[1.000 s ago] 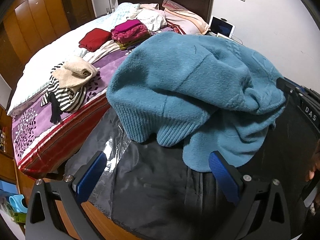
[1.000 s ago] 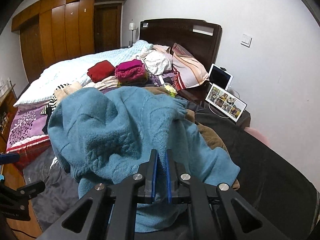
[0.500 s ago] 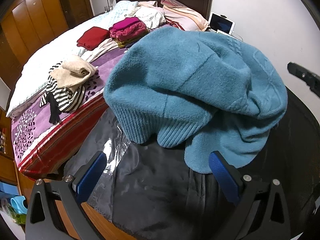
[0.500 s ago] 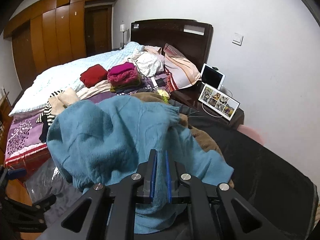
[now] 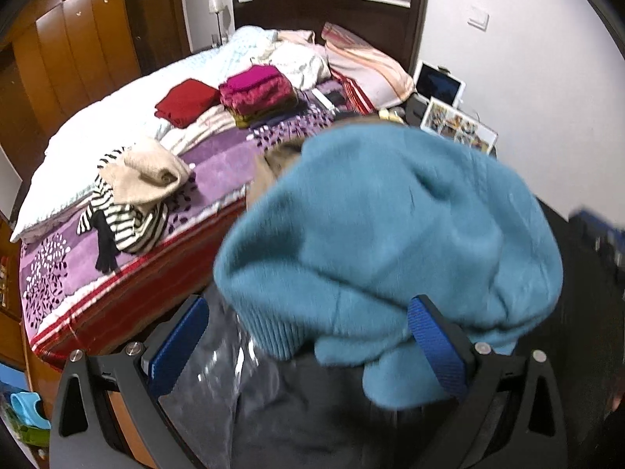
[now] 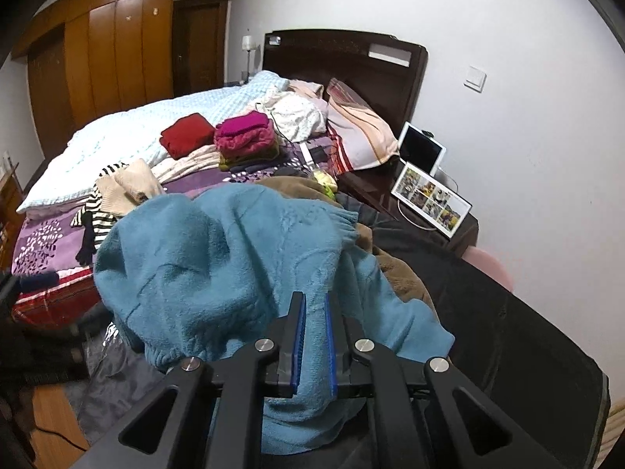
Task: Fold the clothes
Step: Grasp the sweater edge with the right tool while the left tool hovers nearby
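The teal knit sweater (image 6: 218, 273) lay bunched on a dark cloth-covered surface (image 6: 508, 332) beside the bed (image 6: 129, 133), partly over a brown garment (image 6: 402, 273). The right gripper (image 6: 312, 336) pinched a fold of it, its jaws just starting to part. The left gripper (image 5: 308, 348) stood wide, holding nothing, the sweater's ribbed hem (image 5: 273, 324) between its blue pads (image 5: 437, 351).

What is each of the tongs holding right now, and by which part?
The right tongs pinch the teal sweater by a fold near its lower edge. The left tongs stand open, holding nothing.
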A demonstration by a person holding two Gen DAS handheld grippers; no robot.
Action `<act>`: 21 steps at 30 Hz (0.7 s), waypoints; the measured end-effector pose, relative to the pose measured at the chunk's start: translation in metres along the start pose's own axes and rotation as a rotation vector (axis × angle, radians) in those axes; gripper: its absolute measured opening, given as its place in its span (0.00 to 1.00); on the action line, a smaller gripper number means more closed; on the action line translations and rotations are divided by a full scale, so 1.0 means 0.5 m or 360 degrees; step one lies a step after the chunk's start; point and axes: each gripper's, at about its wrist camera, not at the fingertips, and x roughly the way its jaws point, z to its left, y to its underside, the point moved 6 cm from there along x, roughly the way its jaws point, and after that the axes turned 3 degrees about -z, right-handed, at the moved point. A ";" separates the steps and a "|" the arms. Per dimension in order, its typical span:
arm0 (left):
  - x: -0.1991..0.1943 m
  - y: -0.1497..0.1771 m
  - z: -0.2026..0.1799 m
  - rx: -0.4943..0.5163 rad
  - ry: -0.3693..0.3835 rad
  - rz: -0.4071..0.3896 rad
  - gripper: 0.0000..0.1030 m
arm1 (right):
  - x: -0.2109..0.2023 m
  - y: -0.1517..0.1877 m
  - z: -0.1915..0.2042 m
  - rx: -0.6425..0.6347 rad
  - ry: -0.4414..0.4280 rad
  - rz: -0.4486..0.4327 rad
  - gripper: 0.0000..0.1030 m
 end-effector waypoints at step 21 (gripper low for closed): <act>0.132 -0.078 -0.012 -0.0012 0.0135 0.0107 0.99 | 0.084 -0.007 -0.032 0.0021 0.0064 0.0126 0.17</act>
